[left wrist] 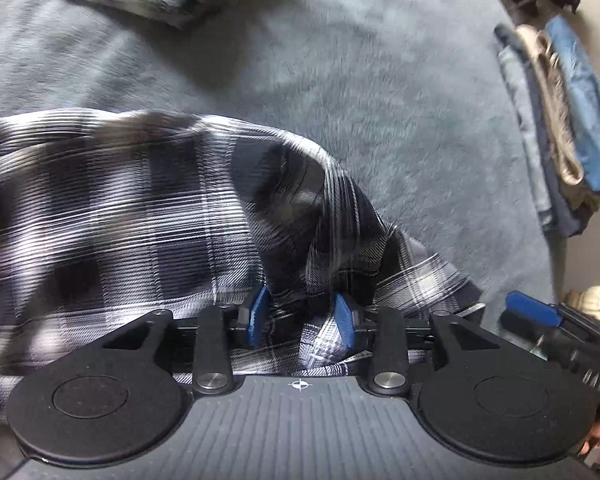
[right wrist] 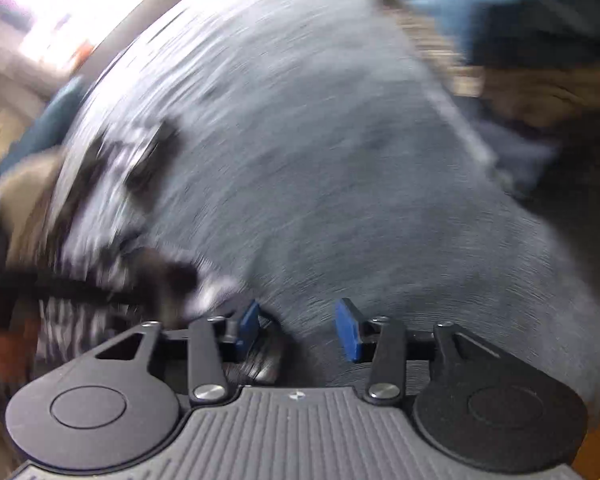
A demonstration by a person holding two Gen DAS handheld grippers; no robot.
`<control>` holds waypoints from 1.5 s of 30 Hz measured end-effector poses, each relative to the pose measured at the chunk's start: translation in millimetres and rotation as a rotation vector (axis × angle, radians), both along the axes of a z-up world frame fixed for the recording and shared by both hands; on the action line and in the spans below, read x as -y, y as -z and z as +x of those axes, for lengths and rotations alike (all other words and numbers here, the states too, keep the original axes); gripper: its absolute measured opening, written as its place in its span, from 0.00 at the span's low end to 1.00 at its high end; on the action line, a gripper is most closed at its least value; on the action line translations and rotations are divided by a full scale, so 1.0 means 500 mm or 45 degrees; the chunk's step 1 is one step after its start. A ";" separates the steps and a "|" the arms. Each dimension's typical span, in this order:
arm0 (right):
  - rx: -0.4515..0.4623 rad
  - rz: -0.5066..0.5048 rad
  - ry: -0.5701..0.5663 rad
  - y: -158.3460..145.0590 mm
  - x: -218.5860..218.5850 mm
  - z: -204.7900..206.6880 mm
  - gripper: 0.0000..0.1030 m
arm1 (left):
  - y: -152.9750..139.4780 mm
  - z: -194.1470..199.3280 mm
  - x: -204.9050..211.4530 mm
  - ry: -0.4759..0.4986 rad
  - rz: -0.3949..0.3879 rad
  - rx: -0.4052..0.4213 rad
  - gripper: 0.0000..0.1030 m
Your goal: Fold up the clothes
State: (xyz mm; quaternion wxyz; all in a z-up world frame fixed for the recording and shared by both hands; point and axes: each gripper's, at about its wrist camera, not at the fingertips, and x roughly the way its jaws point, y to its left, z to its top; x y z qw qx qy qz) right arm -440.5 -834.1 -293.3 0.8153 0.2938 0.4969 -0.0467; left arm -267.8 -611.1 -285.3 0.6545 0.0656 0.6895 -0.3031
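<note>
shirt: plaid shirt (left wrist: 112,216) heaped on grey blanket (left wrist: 340,92), left of and ahead of left claw (left wrist: 300,316)
left claw: jaws partly apart, shirt fabric bunched between, pads not pinching it
right claw: right claw (right wrist: 298,330) jaws apart, nothing between, only blanket under; shirt off to its left, blurred
step: fold just laid, letting go
next: regrip a free shirt edge, smooth first
stack: folded pile (left wrist: 560,128) far right

Light is soft and dim over the grey fleecy blanket (left wrist: 340,92). The right wrist view is heavily smeared by motion, with white glare blown out at far left. The black-and-white checked shirt (left wrist: 120,208) blurs slightly. Fisheye bending curves both edges.
</note>
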 end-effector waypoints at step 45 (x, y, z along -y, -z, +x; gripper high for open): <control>0.000 0.016 0.073 0.042 -0.043 -0.038 0.47 | -0.057 -0.127 0.304 0.834 0.142 0.704 0.02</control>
